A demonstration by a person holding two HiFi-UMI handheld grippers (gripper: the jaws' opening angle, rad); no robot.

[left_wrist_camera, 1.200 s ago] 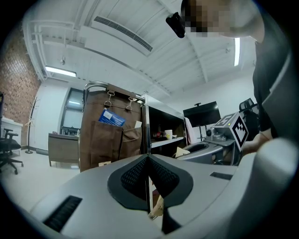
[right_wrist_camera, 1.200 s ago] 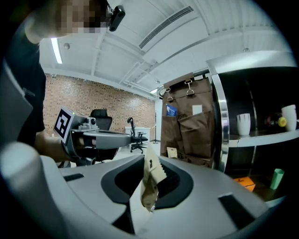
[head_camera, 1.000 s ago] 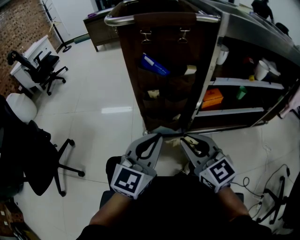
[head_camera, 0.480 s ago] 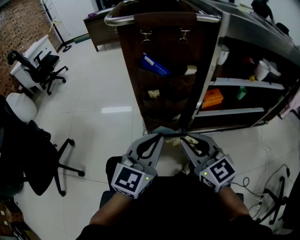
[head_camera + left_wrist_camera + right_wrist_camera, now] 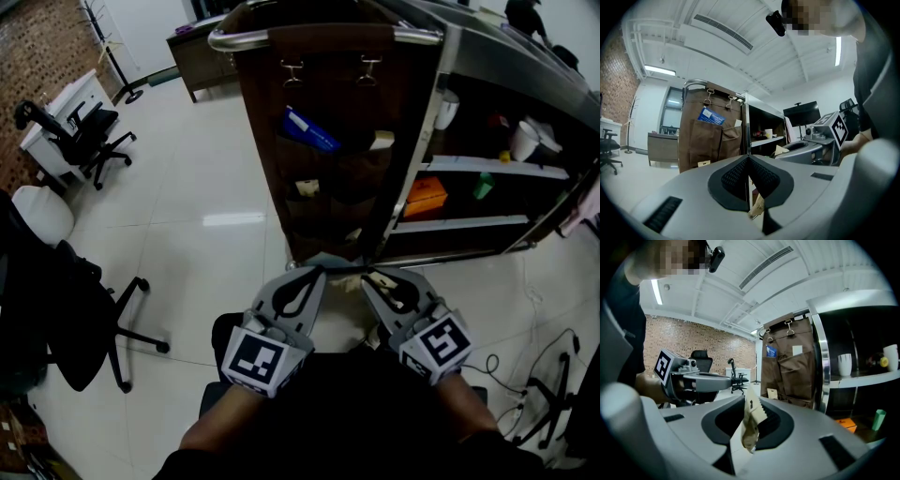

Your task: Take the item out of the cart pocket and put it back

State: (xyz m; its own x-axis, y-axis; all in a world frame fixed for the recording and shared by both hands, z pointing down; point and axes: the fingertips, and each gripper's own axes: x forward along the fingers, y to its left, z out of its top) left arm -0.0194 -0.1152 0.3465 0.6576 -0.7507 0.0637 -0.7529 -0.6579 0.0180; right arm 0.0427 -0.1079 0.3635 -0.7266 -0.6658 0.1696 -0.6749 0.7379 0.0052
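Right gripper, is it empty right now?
No, the right gripper is clamped on a tan paper packet that stands between its jaws.

A glossy pale tiled floor (image 5: 206, 187) is catching a bright reflection of light. At the far left a brick wall (image 5: 37, 47) is running behind a white desk (image 5: 58, 105), where a black office chair (image 5: 89, 139) is standing. A coat stand (image 5: 111, 47) and a wooden cabinet (image 5: 199, 54) are standing farther back. Overhead, a strip light (image 5: 660, 71) is glowing on the white ceiling (image 5: 740, 61). Cables (image 5: 548, 361) are trailing at the near right.
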